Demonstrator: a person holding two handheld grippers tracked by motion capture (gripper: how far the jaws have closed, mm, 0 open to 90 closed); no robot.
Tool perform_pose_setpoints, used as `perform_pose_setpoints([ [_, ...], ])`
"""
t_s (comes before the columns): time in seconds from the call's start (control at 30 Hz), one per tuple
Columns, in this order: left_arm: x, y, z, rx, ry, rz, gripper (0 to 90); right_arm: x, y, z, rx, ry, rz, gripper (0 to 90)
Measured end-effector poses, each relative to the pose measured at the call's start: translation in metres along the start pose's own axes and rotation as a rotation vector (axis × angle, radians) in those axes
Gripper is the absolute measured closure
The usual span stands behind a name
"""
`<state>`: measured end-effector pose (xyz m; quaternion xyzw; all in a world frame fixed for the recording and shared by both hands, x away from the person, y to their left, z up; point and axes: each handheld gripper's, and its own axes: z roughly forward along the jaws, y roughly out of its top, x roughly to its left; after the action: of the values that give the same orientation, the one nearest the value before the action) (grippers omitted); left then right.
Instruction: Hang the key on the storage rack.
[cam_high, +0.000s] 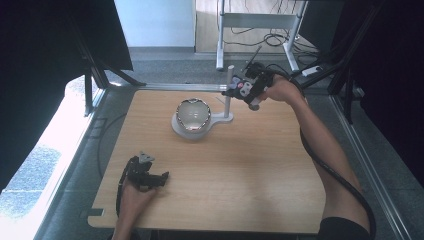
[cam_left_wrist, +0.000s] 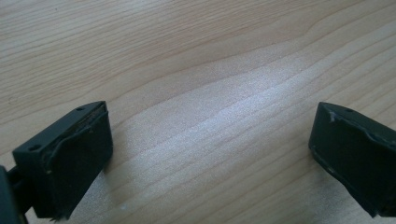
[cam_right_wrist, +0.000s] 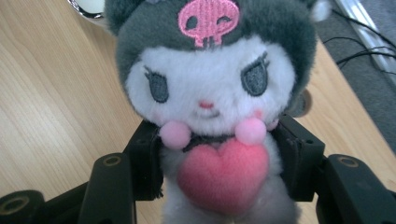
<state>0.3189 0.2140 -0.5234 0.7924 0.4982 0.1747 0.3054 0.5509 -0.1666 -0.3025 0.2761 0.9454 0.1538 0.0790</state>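
1. My right gripper (cam_right_wrist: 219, 186) has its fingers (cam_right_wrist: 147, 161) clamped on the body of the plush toy (cam_right_wrist: 210, 88), held above the far side of the tabletop (cam_high: 240, 165), beside the white stand (cam_high: 229, 95).
2. I judge the soft body could squeeze out and drop.
3. The toy or gripper might knock the stand's post, or the bowl (cam_high: 192, 116) just beside its base.
4. My left gripper (cam_left_wrist: 205, 154) rests wide open and empty on the near tabletop, so no risk there.

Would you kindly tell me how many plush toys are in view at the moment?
1. The plush toy, grey-hooded with a pink heart, is gripped in the right claw, held at the table's far edge beside the white stand. Nothing suggests others are hidden.
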Motion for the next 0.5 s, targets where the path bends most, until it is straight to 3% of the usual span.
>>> perform_pose_setpoints([
  [0.23,0.0,0.0,0.0,-0.002,-0.002,-0.003,0.0,0.0,-0.004,0.024,0.031,0.02,0.009,42.7],
  [0.5,0.0,0.0,0.0,-0.004,0.0,-0.002,0.0,-0.006,-0.014,0.036,0.039,0.018,0.032,42.5],
])
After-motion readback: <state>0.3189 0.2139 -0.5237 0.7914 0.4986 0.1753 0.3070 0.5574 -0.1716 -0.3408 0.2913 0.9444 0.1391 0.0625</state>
